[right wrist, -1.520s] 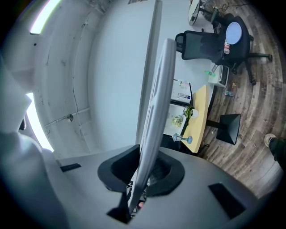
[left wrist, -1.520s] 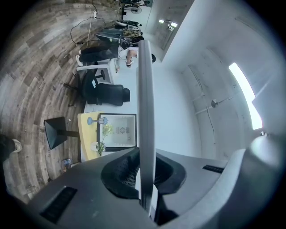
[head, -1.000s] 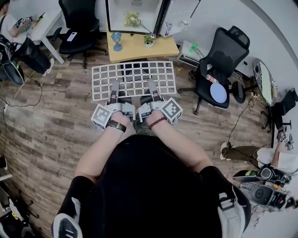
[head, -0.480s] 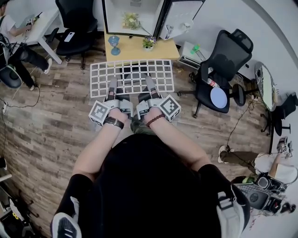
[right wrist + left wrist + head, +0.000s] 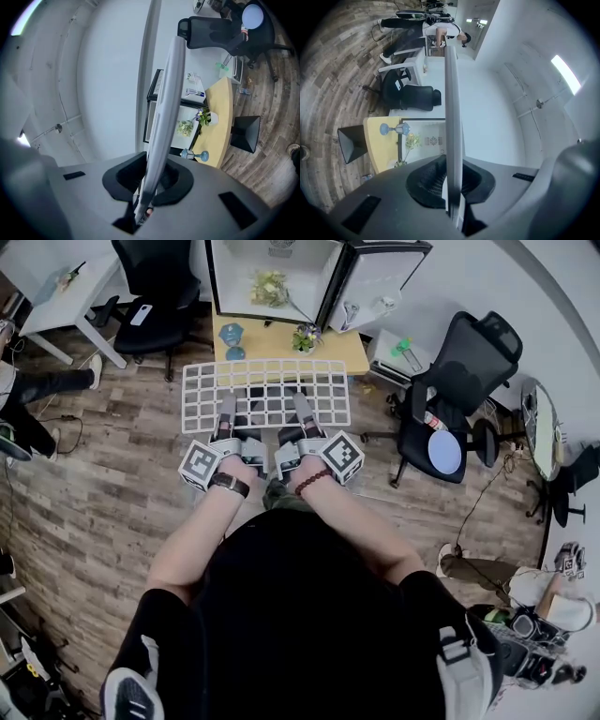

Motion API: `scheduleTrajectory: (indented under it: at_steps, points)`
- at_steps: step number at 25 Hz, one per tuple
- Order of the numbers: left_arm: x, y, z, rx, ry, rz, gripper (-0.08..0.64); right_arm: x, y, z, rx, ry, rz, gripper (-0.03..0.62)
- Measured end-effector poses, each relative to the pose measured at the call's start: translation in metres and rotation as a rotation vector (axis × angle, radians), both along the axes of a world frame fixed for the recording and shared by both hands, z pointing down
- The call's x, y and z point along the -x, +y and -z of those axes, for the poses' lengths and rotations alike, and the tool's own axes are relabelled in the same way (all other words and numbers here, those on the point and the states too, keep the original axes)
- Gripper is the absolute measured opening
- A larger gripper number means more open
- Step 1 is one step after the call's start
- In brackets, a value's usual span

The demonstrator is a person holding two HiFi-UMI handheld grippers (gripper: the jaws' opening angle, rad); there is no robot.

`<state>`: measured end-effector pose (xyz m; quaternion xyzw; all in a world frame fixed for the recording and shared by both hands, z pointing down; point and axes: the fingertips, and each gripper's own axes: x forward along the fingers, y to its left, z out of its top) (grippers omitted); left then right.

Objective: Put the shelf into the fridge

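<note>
1. Currently the left gripper (image 5: 228, 416) and the right gripper (image 5: 302, 412) are each pinched onto the near edge of the white wire shelf (image 5: 267, 381). Both gripper views show the grid edge-on between the pressed jaws.
2. The shelf is held roughly flat in front of the person. Its far edge reaches over the near side of the yellow table (image 5: 272, 341), and it is not yet in the fridge (image 5: 214, 282).
3. Both grips sit close together on one edge, so the far side would likely sag or twist. A thin wire could also slide in the pads if the shelf is pushed against anything.
4. A blue goblet-shaped ornament (image 5: 232, 334) and a small potted plant (image 5: 305, 337) stand on the table between shelf and fridge. A dipping far edge could knock them over.
5. Flowers (image 5: 269, 282) stand inside the fridge and may block the shelf. The open fridge door (image 5: 375, 277) on the right could catch a corner.
6. Around this lies a wood-plank floor (image 5: 94, 502). Black office chairs stand to the left (image 5: 155, 296) and right (image 5: 445, 381), and a white desk (image 5: 66, 301) is at the upper left.
</note>
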<state>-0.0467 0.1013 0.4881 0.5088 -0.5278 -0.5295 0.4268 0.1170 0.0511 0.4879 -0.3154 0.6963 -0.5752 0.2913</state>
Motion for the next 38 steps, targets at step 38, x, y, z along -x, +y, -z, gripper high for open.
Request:
scheduleTrajectory:
  at_steps: [38]
  points:
    - [0.073,-0.232,-0.001,-0.026,0.008,-0.041,0.038,0.069,-0.215,-0.011,0.017,-0.021,-0.052,0.051]
